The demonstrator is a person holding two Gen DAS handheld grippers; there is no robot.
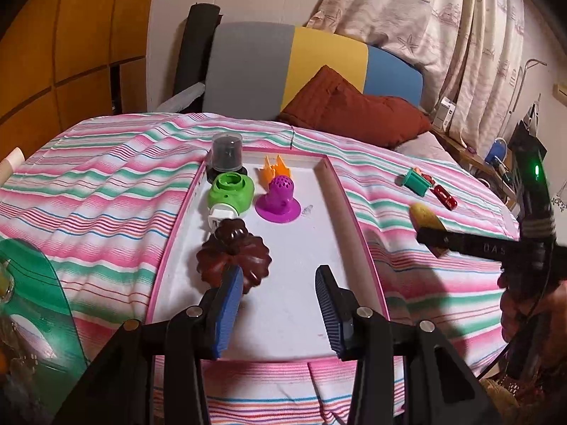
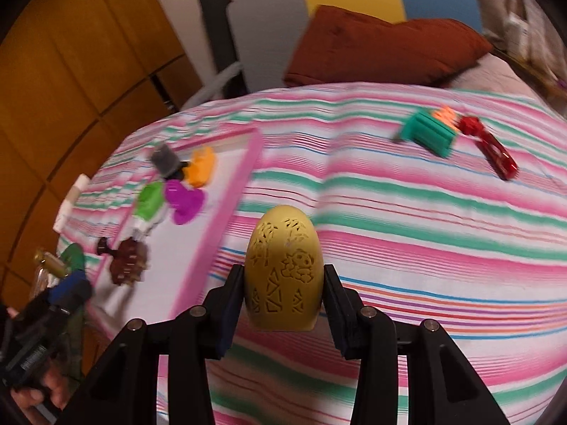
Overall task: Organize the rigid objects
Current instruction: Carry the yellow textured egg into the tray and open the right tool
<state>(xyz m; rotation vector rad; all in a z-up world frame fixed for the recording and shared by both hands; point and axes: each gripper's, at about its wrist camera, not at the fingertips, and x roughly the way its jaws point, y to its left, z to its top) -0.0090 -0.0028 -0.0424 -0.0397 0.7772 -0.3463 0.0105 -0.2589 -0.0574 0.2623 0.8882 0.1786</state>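
Carrying the yellow egg (image 2: pixel 283 269), pinched between the pads of the right gripper (image 2: pixel 283 304) above the striped bedspread (image 2: pixel 425 248), presumably toward the pink-rimmed tray (image 1: pixel 349 209) already collecting toys, while holding the left gripper (image 1: pixel 280 304) parted, empty, over it.

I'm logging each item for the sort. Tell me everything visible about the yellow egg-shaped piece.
The yellow egg is matte mustard plastic, hollow-looking, with cut-out patterns: triangles, leafy sprigs, a bear-like figure. Its base is flat and its pointed end faces away from the camera. The right hand-held gripper clamps its two sides, holding it above the striped bedcover, right of the pink-rimmed tray.
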